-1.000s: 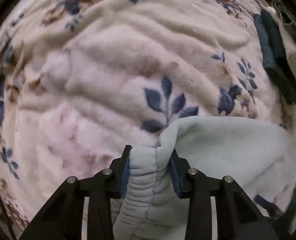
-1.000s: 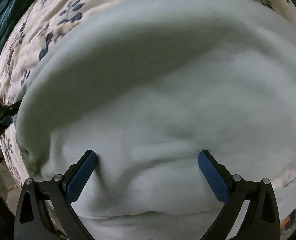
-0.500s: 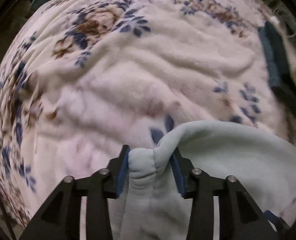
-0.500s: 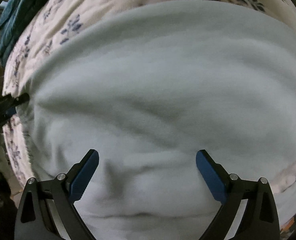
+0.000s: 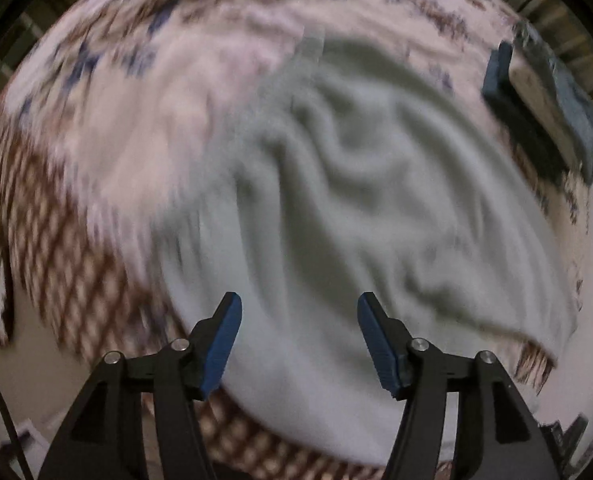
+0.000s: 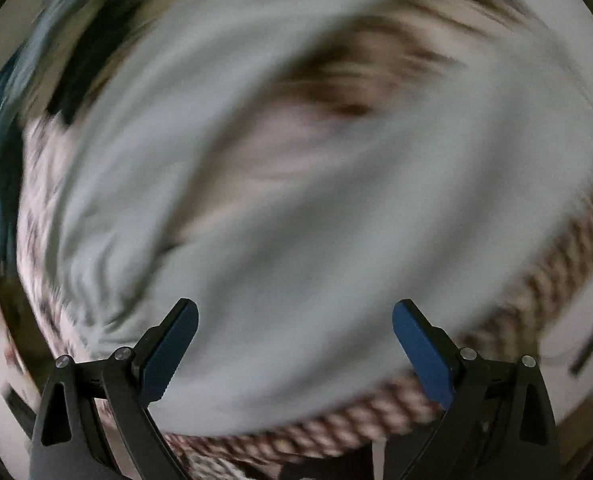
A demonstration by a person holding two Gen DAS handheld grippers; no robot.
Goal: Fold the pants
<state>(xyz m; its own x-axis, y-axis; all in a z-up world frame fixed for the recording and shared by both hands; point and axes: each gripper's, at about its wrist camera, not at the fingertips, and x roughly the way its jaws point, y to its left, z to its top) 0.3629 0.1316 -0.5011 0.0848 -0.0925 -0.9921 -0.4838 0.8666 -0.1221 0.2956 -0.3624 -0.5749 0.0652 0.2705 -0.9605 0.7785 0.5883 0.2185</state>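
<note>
The left wrist view shows the pale green pants [image 5: 376, 208] lying rumpled on the floral blanket [image 5: 108, 132] of a bed, with a dark blue folded stack [image 5: 544, 120] at the blanket's upper right edge; the right wrist view shows no such stack clearly, only a smeared teal cloth [image 6: 0, 152] at its left rim. In the right wrist view the pants [image 6: 296, 240] fill most of the frame, and a patch of blanket shows between two pale bands of cloth, a split the left view does not show. The pants' long axis runs from lower left to upper right in the left view; which end is the waist cannot be told through the blur. No writing or label is legible.

The left gripper [image 5: 299, 312] has its fingers opening, nothing between them. The right gripper [image 6: 294, 320] has its fingers wide apart above the cloth, gripping nothing.
</note>
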